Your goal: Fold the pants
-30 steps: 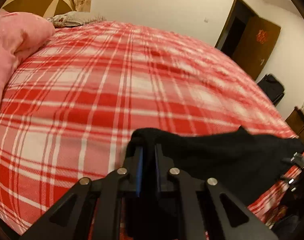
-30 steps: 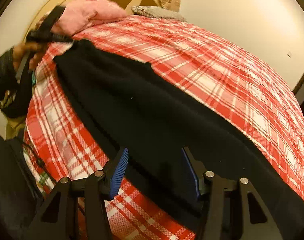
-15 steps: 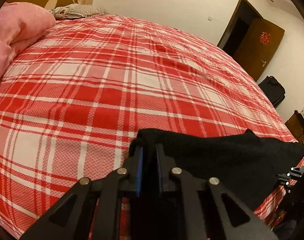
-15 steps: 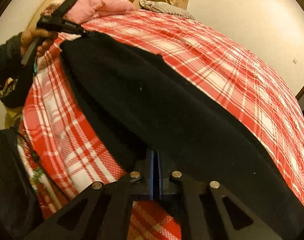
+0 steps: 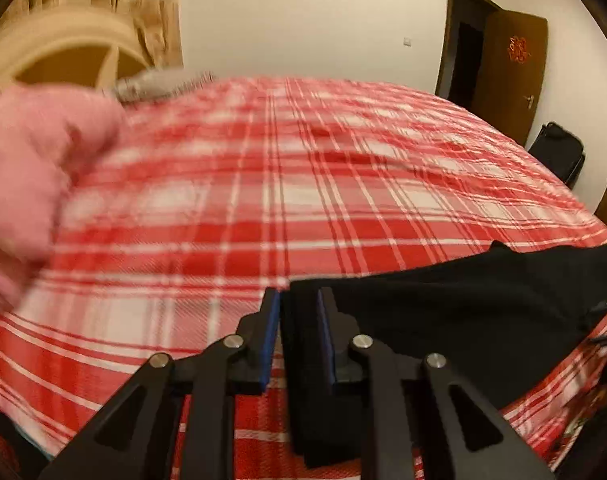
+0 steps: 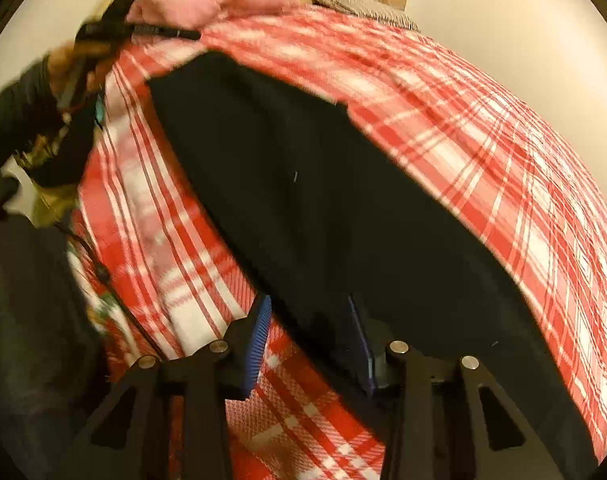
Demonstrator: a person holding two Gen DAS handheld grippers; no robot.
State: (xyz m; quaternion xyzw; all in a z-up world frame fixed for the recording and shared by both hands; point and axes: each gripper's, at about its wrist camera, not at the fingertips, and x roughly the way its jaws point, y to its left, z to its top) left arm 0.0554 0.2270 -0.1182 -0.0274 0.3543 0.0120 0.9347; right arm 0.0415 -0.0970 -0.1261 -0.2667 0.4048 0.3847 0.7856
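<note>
Pants (image 5: 443,312), black, lie flat on the red plaid bedspread (image 5: 263,184); the left gripper (image 5: 299,320) is opening, one end of the cloth between its pads, not pinched; only this view shows the door (image 5: 511,72) beyond; the right gripper (image 6: 309,340) is opening too, the other end's edge loose between its fingers; only there the hand (image 6: 75,64) appears.

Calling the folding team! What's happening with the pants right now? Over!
Left tool opening, pants edge between its jaws. Right tool opening over the other end. Pants flat on plaid bed. Nothing in the way.
</note>
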